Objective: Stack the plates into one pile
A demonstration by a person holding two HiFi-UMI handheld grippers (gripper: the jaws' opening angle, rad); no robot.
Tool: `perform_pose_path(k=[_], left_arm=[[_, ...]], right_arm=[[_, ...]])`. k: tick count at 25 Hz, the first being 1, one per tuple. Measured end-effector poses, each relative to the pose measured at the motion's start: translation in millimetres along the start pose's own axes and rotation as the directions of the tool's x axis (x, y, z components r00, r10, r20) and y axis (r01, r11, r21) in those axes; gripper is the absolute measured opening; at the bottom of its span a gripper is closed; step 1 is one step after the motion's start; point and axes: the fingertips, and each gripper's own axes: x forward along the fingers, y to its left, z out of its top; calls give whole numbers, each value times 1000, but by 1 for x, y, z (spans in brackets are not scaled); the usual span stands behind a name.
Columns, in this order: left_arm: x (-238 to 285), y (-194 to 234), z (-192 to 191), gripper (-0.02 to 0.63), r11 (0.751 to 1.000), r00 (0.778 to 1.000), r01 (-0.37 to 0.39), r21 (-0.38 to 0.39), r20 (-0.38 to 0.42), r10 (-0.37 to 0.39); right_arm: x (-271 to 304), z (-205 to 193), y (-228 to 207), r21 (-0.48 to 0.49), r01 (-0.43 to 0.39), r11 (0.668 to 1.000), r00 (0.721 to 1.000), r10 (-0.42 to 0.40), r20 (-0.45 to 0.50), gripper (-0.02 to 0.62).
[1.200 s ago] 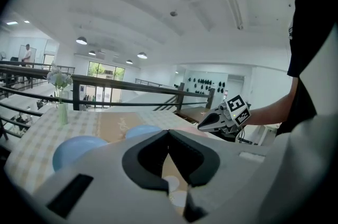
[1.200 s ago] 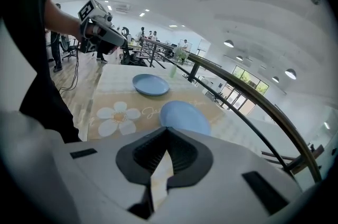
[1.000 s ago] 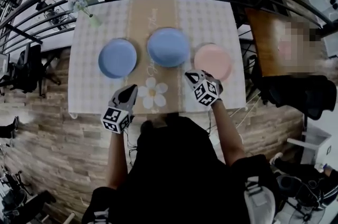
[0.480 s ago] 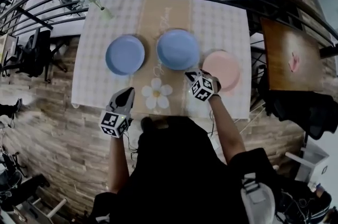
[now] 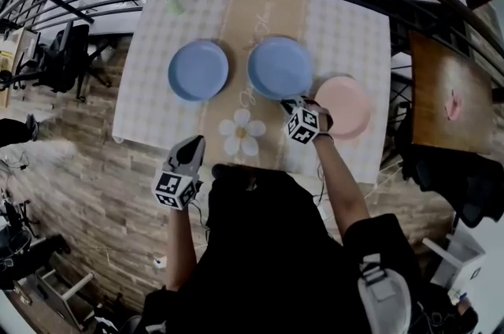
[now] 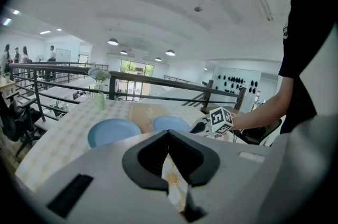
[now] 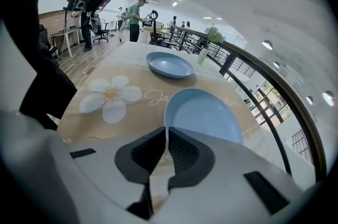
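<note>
While your right tongs (image 7: 166,132) hover at the near rim of the middle blue plate (image 7: 203,114), their jaws are opening, a thin slit apart, with only the cloth (image 7: 113,96) showing between them. Your left tongs (image 6: 168,136) hang at the bench's (image 5: 157,108) near edge, tips pressed together on nothing. Three plates lie apart in a row: the left blue plate (image 5: 199,70), the middle one, and the pink plate (image 5: 346,105) just right of your right tongs.

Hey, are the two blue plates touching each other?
Apart. The head view shows a strip of tan runner between the left blue plate and the middle blue plate.
</note>
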Motion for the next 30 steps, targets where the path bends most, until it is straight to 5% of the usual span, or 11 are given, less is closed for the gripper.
perform_pose_path(k=[16, 25, 30], left_arm=[[4, -8, -10, 2, 1000, 999, -25, 9, -35, 25], [3, -8, -14, 2, 1000, 998, -27, 15, -54, 28], [1, -9, -17, 2, 999, 998, -33, 19, -55, 34]], right_arm=[[44, -17, 2, -157, -18, 988, 996, 4, -89, 37], [57, -18, 0, -346, 53, 937, 985, -106, -135, 31], [63, -20, 0, -358, 78, 931, 982, -135, -136, 18]])
